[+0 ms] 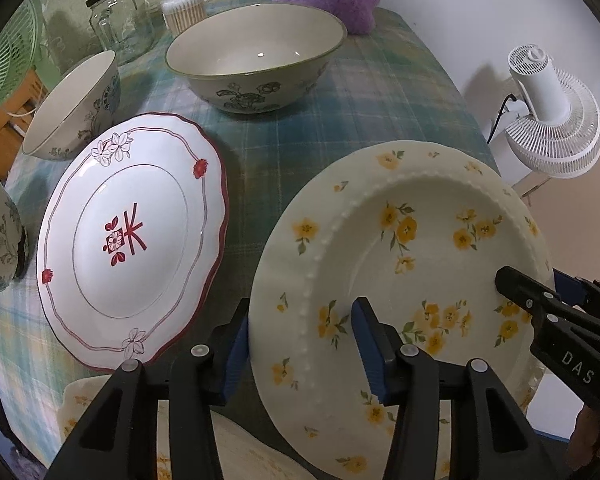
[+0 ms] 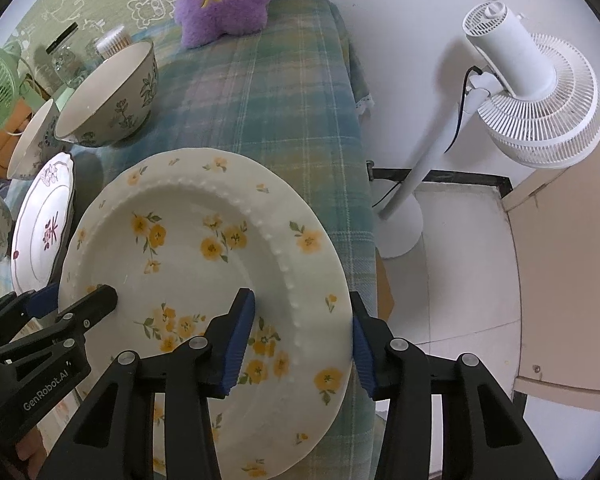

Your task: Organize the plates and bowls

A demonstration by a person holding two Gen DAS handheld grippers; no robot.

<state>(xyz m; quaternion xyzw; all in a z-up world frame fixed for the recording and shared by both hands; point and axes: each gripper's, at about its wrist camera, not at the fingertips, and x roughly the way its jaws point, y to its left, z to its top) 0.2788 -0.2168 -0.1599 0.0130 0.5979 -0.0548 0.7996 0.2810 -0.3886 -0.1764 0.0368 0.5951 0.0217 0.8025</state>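
We're at a table w/ a green-blue plaid tablecloth (image 2: 284, 120) against a white wall; a white standing fan (image 2: 536, 92) is on the floor off the tabletop's right edge. At the far edge sits a purple plush (image 2: 220, 4), w/ a glass jar (image 1: 120, 20) and a cotton-swab tub (image 1: 182, 10) toward the far-left corner, and a green fan (image 1: 8, 64) beyond the left edge.

We hold the yellow-flower plate (image 1: 404, 264) btwn both grippers, tilted, over the near-right part of the tabletop. Our left gripper (image 1: 300, 344) is clenched on the plate's left rim: one blue pad inside the plate, the other outside the rim. Our right gripper (image 2: 300, 344) grasps the opposite rim the same way, one pad on the inner face, one behind the edge. Each gripper shows up in the other's view at the plate's far side.

Under it, at the near edge, we see part of another yellow-flower plate (image 1: 112, 408); we can't tell if the two touch.

Left of the held plate lies a red-trimmed plate (image 1: 140, 240) flat on the cloth. A large bowl (image 1: 256, 56) w/ dark floral print stands toward the far middle. A medium bowl (image 1: 76, 108) is near the left edge, just beside the red-trimmed plate, and a small bowl (image 1: 0, 240) sits at the left edge, nearer to us.
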